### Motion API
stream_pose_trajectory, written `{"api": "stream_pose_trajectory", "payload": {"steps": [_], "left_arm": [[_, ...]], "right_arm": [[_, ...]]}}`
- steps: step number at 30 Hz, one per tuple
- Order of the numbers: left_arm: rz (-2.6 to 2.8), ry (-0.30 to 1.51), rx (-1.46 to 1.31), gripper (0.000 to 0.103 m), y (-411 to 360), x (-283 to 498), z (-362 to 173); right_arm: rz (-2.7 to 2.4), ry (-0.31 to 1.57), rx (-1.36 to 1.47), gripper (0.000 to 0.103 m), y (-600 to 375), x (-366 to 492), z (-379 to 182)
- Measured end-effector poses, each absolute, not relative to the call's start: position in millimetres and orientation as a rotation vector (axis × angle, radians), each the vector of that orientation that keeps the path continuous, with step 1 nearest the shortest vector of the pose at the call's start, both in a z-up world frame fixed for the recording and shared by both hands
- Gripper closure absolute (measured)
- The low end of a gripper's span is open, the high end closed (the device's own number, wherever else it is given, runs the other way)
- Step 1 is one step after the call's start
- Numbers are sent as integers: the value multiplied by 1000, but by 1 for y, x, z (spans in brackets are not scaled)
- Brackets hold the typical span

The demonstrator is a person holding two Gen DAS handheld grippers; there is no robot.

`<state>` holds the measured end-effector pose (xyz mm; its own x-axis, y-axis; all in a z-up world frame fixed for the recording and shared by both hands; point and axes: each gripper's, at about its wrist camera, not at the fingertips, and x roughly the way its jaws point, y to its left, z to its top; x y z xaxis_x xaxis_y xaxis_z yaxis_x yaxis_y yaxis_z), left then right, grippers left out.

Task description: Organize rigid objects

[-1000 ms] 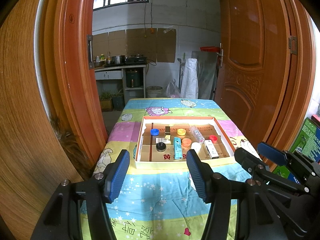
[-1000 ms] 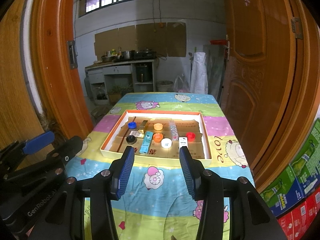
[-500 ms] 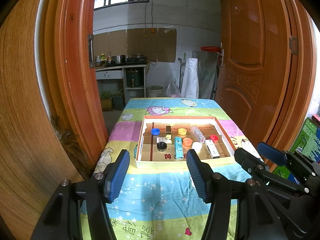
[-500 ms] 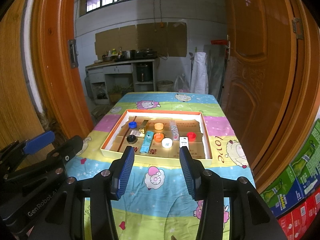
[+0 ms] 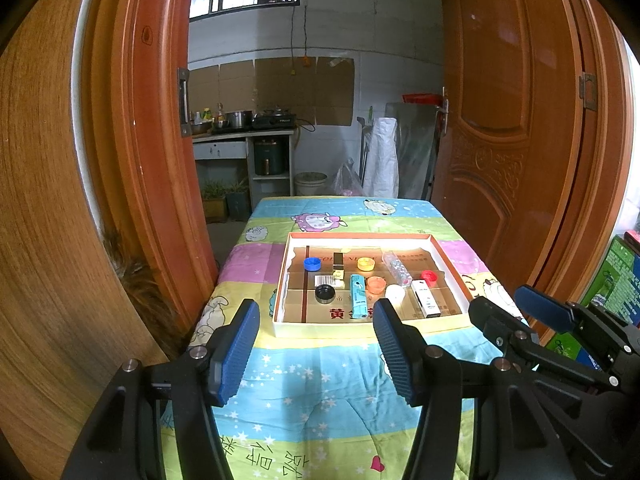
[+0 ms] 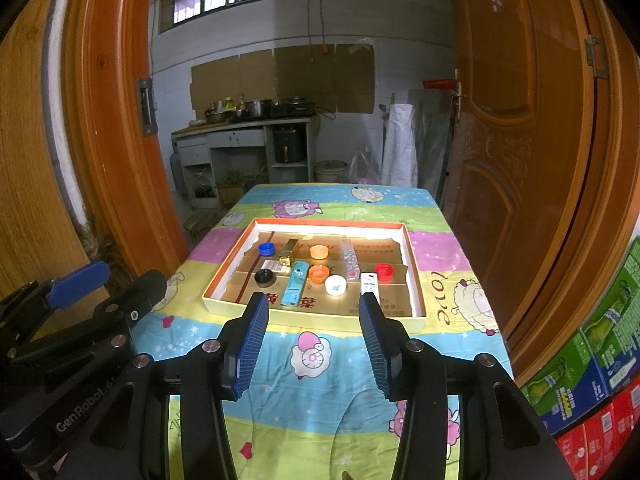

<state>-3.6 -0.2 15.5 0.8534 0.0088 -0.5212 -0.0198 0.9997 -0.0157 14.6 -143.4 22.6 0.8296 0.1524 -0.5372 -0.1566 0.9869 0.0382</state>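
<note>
Cartoon tablecloth (image 5: 304, 372), shallow box (image 5: 450, 270) of caps, small labels perhaps unreadable, left claw (image 5: 316, 350) and right claw (image 6: 314, 338) parted, empty.

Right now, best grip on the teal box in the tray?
Take the teal box across its two long sides near the middle, coming from above. It lies flat, long and narrow, lengthwise toward the camera; orange cap sits close on its right, so keep the fingers narrow.

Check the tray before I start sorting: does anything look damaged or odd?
The cardboard liner in the tray has ragged, torn edges. The clear tube lies on its side. Nothing looks spilled.
</note>
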Motion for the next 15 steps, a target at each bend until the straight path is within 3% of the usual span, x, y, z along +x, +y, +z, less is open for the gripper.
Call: {"api": "stream_pose_trajectory", "payload": {"steps": [15], "left_arm": [[16, 549, -21, 44, 0, -3, 15]], "right_arm": [[165, 569, -7, 54, -143, 15, 22]]}}
